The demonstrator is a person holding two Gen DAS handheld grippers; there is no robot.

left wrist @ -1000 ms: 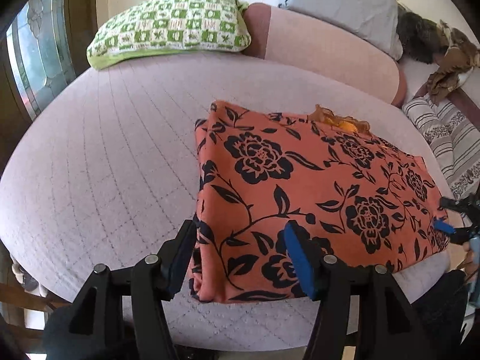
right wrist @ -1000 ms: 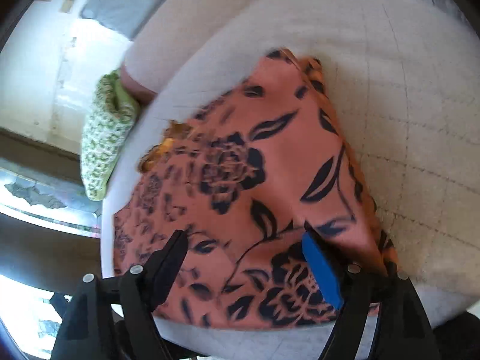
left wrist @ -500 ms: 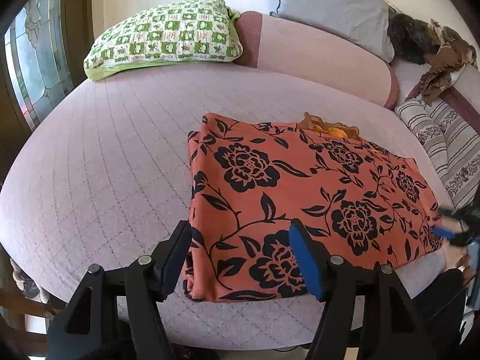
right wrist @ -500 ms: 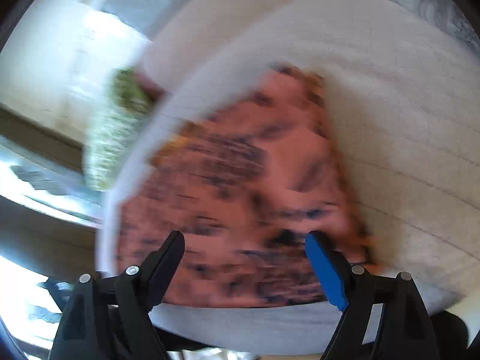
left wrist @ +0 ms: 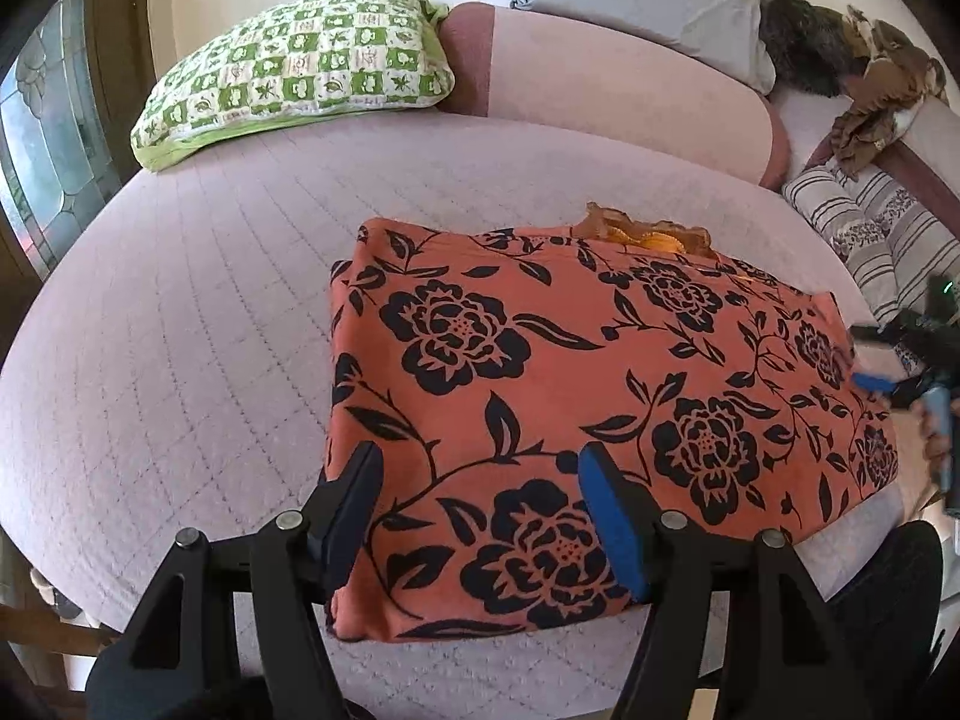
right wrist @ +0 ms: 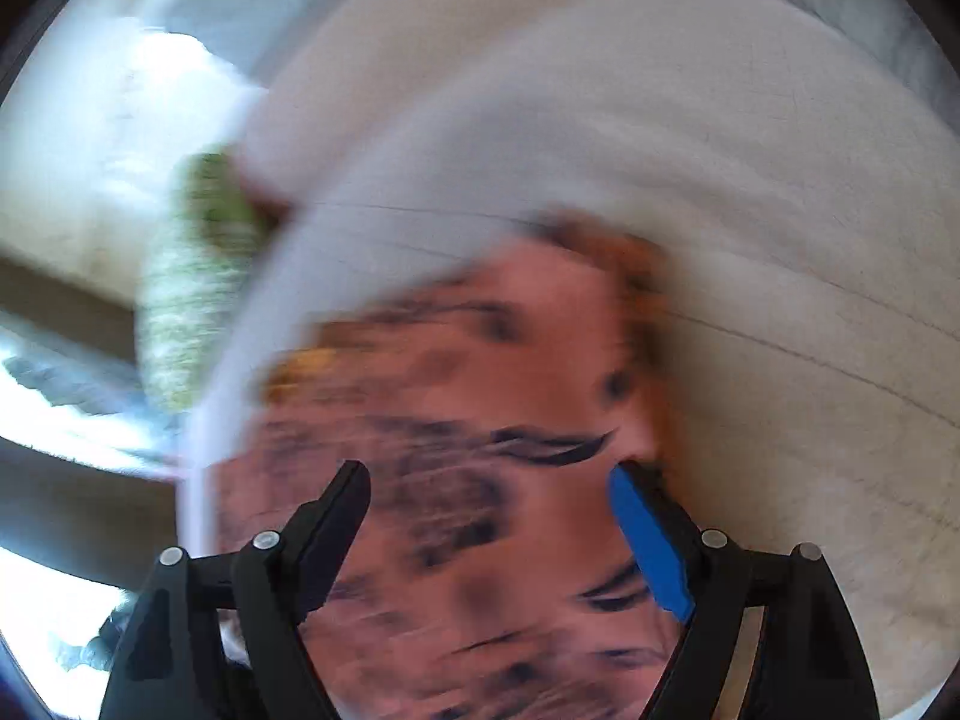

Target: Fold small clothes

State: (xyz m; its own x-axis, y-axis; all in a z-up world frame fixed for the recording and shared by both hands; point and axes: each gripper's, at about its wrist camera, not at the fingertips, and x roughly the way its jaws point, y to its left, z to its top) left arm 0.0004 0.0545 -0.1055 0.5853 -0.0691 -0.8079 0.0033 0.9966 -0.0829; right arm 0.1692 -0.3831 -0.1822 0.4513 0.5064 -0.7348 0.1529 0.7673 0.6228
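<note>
- Since a second ago the left wrist view has drawn back a little from the folded orange garment [left wrist: 600, 396], so more of the quilted bed cover [left wrist: 180, 360] shows around it; the right wrist view, sharp then, is now smeared with blur.
- The garment, black flowers on orange, lies folded flat on the bed cover, with an orange-brown frill [left wrist: 648, 234] poking out at its far edge.
- A green checked pillow [left wrist: 300, 66] and a grey pillow [left wrist: 636, 0] lie at the far side, well apart from the garment.
- The left gripper [left wrist: 480, 510] stands over the garment's near left corner; its jaws have just been opening and stand apart, the cloth under them, not pinched.
- The right gripper [right wrist: 489, 516] hangs over the garment's near edge, jaws wide and holding nothing.
- No container is in view.
</note>
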